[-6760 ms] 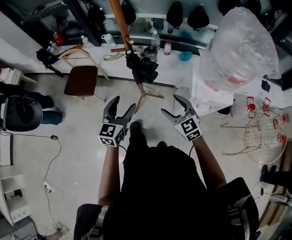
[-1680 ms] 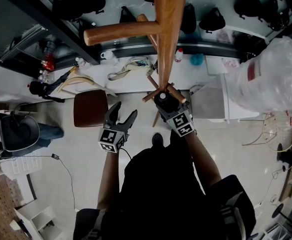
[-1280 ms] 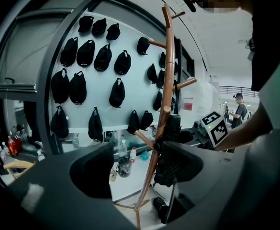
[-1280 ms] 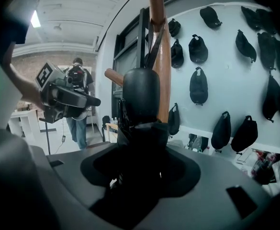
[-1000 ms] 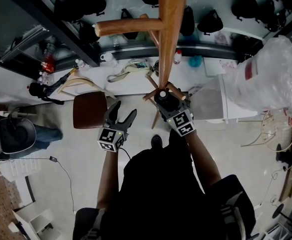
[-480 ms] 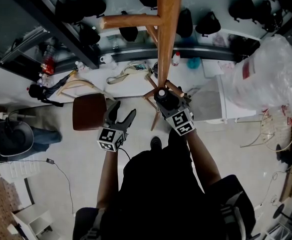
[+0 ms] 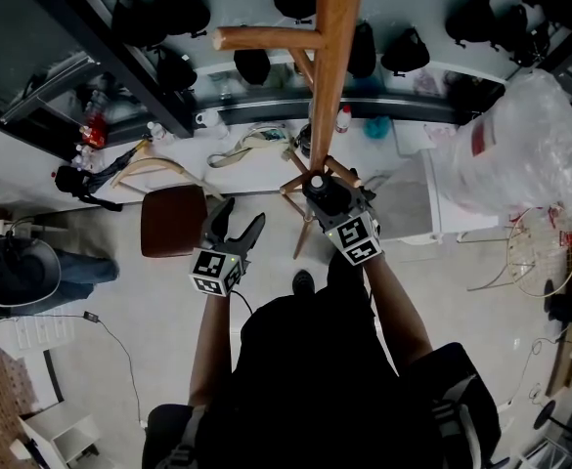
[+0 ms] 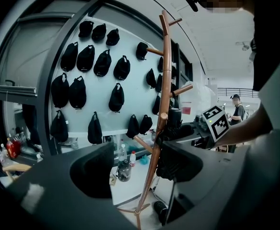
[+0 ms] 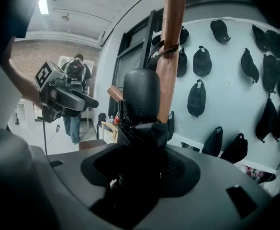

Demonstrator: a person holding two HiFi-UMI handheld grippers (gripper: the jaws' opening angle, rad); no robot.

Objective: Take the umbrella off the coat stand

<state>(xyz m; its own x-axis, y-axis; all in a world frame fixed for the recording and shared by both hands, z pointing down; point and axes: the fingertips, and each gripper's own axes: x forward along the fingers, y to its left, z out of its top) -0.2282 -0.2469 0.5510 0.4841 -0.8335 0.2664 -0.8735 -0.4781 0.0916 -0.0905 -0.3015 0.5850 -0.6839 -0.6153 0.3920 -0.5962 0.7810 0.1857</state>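
**Position of the item.** The folded black compact umbrella (image 9: 141, 98) is located against the slanted pole of the brown wooden coat stand (image 7: 332, 66). It stands upright with its rounded handle uppermost, at the level of the lower pegs. A dark loop is seen around the pole above the handle. It may be the umbrella's wrist strap, but the right gripper view does not resolve this clearly.

**State of the tools.** The right tool (image 7: 325, 199) is clenched on the umbrella, and its jaws are set on the bunched fabric just below the handle. The left tool (image 7: 244, 213) is released, and nothing is held between its jaws. It is kept to the left of the stand, apart from it.

**Handling characteristics (estimated).**
- The umbrella is judged to be light.
- The canopy fabric is soft and compressible over stiff ribs, so a firm clamp is tolerated there.
- The handle is hard and smooth and is likely to slip if gripped.
- The present hold on the fabric is therefore considered suitable.
- If a strap is hooked, the umbrella should be lifted clear of the peg, because a sideways pull could tilt the slender stand.
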